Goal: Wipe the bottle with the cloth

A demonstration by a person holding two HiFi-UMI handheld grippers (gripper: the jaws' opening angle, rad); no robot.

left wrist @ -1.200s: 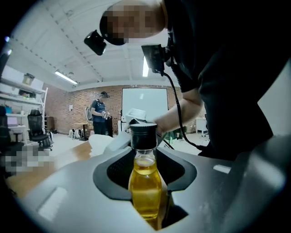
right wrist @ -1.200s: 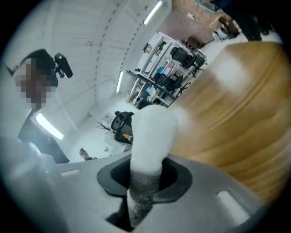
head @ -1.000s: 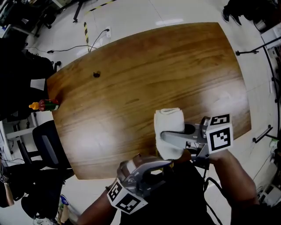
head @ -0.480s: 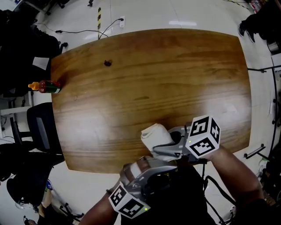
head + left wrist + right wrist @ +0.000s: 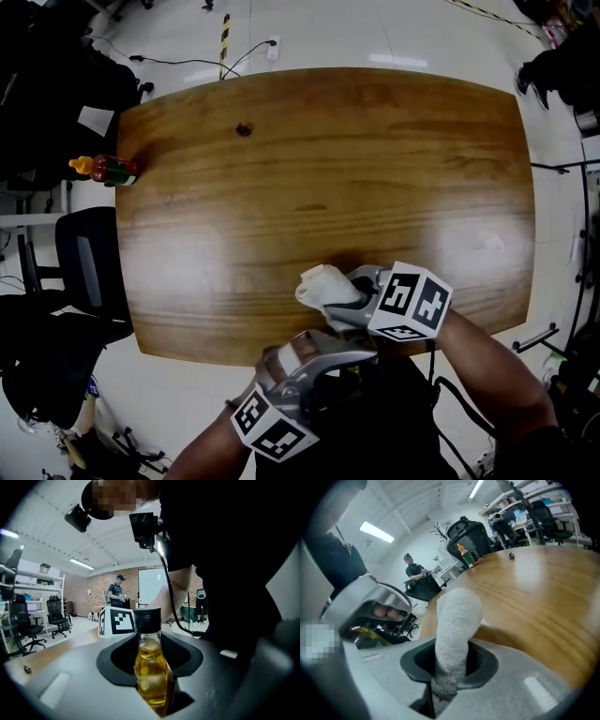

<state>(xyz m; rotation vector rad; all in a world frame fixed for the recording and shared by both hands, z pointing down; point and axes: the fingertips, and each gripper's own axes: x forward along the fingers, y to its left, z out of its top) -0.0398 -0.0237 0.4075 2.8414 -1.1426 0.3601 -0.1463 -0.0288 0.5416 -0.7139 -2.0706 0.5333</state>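
Note:
A small clear bottle (image 5: 151,672) of amber liquid with a black cap stands upright between the jaws of my left gripper (image 5: 330,360), which is shut on its body. In the head view that gripper sits just off the table's near edge and the bottle itself is hidden. My right gripper (image 5: 345,294) is shut on a rolled white cloth (image 5: 322,285), which sticks out over the wooden table (image 5: 356,169) near its front edge. In the right gripper view the cloth (image 5: 455,620) rises from the jaws, with the left gripper (image 5: 377,609) and the bottle (image 5: 370,638) just to its left, apart from it.
A red sauce bottle (image 5: 111,170) with a yellow tip stands at the table's far left edge. A small dark object (image 5: 244,128) lies near the far left. A black office chair (image 5: 82,272) stands left of the table; cables run on the floor behind.
My right gripper has turned and drawn the cloth back and left towards the near edge, closer to the left gripper. The left gripper keeps the bottle in place.

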